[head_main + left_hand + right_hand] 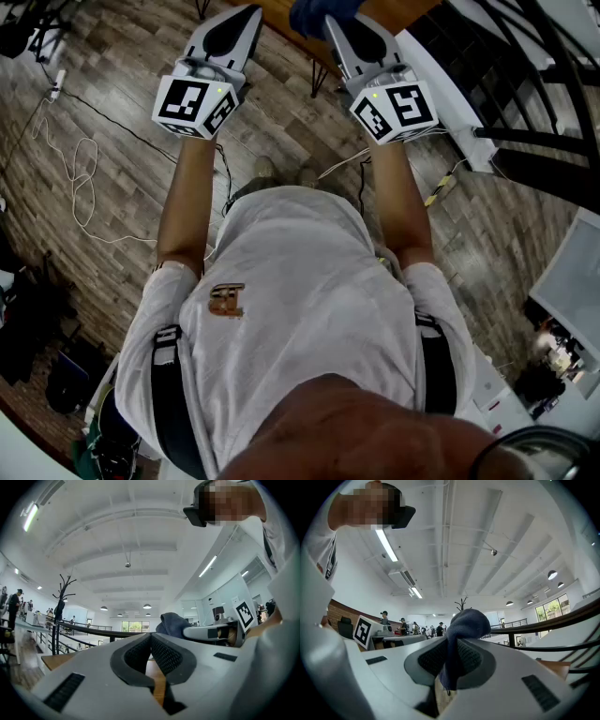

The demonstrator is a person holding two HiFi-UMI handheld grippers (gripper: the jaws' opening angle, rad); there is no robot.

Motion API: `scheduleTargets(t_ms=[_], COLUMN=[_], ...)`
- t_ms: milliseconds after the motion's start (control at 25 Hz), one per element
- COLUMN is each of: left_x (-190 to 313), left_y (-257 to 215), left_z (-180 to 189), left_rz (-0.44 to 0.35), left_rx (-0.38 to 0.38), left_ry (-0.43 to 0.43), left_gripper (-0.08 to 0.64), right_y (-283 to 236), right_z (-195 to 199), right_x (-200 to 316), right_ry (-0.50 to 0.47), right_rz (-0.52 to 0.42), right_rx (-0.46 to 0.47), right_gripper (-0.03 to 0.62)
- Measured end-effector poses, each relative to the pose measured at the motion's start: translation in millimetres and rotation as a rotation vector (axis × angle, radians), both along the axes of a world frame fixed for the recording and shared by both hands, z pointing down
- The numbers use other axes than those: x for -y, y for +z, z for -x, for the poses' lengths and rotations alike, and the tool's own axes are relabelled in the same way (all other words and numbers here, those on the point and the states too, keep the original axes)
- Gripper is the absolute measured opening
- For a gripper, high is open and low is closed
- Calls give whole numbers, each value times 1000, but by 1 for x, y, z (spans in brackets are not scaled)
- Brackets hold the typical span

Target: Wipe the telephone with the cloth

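Observation:
No telephone shows in any view. Both grippers are held up in front of the person's chest, pointing away and slightly upward. My right gripper (335,21) is shut on a dark blue cloth (319,13). In the right gripper view the cloth (461,630) bulges above the black pads and a strip of it hangs down between them. My left gripper (244,13) is shut with its ribbed pads (161,653) meeting and nothing between them. From the left gripper view, the cloth (172,623) and the right gripper's body (213,632) lie just to the right.
A brown wooden tabletop (398,9) sits beyond the grippers at the top edge. Cables (80,183) trail over the wood floor at the left. A white ledge (450,89) and a dark railing (539,66) run along the right. Farther off stand a coat stand (63,597) and several people.

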State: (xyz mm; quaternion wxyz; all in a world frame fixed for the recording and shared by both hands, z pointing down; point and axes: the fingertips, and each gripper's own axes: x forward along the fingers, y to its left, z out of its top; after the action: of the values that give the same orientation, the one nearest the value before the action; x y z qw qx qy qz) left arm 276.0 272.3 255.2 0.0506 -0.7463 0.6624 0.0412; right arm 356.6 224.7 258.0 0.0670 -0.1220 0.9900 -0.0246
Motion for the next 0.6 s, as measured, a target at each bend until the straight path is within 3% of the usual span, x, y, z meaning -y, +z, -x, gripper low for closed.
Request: scheduleTargets(t_ms=[600], left_x=[-11], left_y=[9], left_z=[38], left_rz=[-3], left_rx=[-25], left_ry=[4], left_gripper=[18], right_y=[6], right_z=[34], right_x=[-9], right_ry=[-1], right_rz=[-4], right_rx=[-1], right_gripper=[60])
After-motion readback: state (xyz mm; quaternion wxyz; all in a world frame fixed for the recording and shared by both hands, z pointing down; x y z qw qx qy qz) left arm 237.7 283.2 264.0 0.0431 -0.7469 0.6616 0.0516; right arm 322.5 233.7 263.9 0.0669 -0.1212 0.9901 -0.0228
